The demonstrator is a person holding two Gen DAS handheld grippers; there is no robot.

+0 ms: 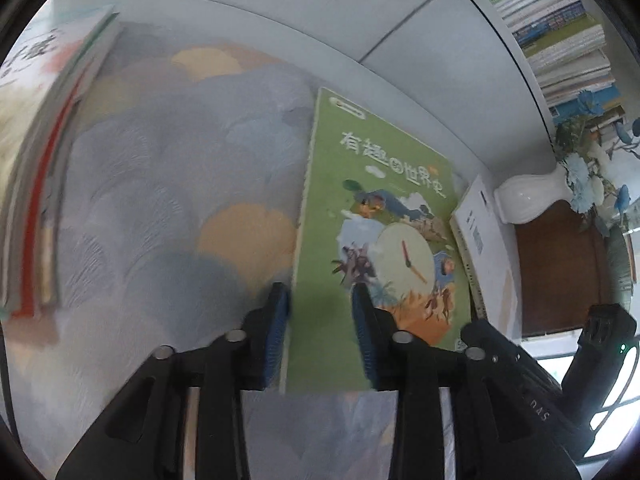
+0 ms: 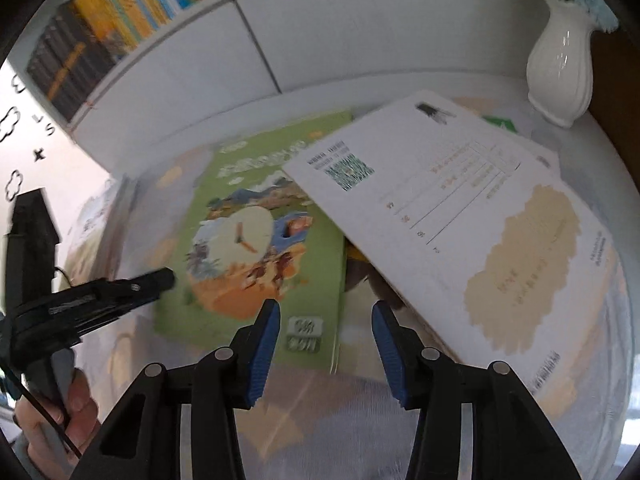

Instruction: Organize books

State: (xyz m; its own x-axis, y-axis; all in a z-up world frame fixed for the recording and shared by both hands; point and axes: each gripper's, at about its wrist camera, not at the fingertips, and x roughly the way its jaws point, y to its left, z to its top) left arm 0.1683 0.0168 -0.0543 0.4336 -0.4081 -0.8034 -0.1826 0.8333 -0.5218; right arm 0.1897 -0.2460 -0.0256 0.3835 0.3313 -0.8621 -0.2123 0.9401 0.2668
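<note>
A green picture book (image 1: 380,216) (image 2: 260,240) lies flat on the patterned cloth. My left gripper (image 1: 320,320) stands open astride its near left corner: one pad sits at the book's left edge and the other rests over the cover. In the right wrist view the left gripper (image 2: 160,278) shows at that same edge, held by a hand (image 2: 72,408). A white book (image 2: 460,220) (image 1: 488,256) leans tilted over the green book's right side, with something dark under it. My right gripper (image 2: 326,332) hangs open above the green book's near right corner, holding nothing.
A stack of books (image 1: 40,160) (image 2: 100,216) lies at the cloth's left side. A white vase (image 1: 528,196) (image 2: 560,72) with blue flowers stands at the right by a brown surface (image 1: 560,272). Behind runs a white cabinet (image 2: 360,40) under shelved books (image 1: 560,32) (image 2: 100,40).
</note>
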